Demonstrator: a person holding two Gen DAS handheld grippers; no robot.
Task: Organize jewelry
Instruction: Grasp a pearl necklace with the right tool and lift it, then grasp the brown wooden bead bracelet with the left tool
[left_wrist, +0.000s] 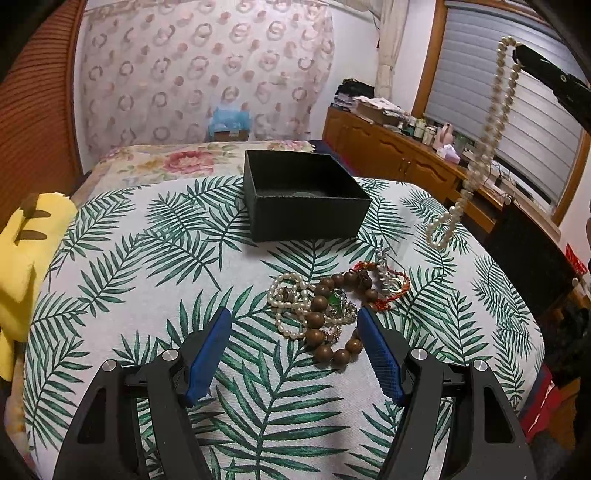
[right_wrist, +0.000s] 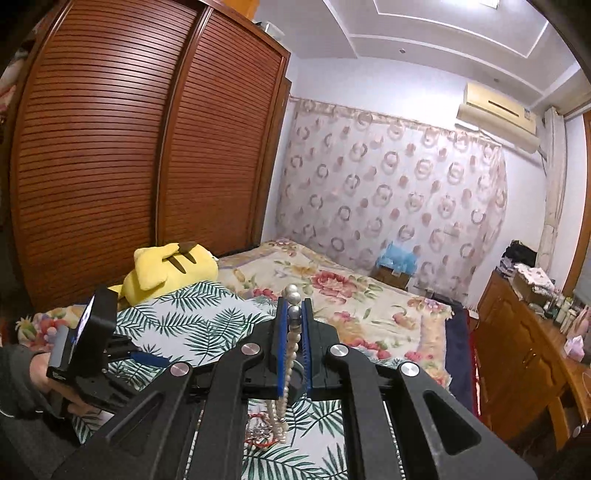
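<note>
A black open box (left_wrist: 306, 195) stands on the leaf-print cloth (left_wrist: 147, 258). In front of it lies a jewelry pile: a small pearl strand (left_wrist: 290, 310), a brown wooden bead bracelet (left_wrist: 325, 325), a red cord bracelet (left_wrist: 395, 284) and silver pieces. My left gripper (left_wrist: 294, 325) is open, low over the cloth, its blue pads either side of the pile's near edge. My right gripper (right_wrist: 294, 306) is shut on a long pearl necklace (right_wrist: 291, 350), held high; the necklace (left_wrist: 491, 122) hangs down at the right in the left wrist view, its lower end above the cloth.
A yellow plush toy (left_wrist: 22, 258) lies at the cloth's left edge. A floral bedspread (right_wrist: 332, 284) lies beyond the cloth. A wooden dresser (left_wrist: 399, 155) with bottles and clutter runs along the right. A slatted wardrobe (right_wrist: 129, 147) is at left.
</note>
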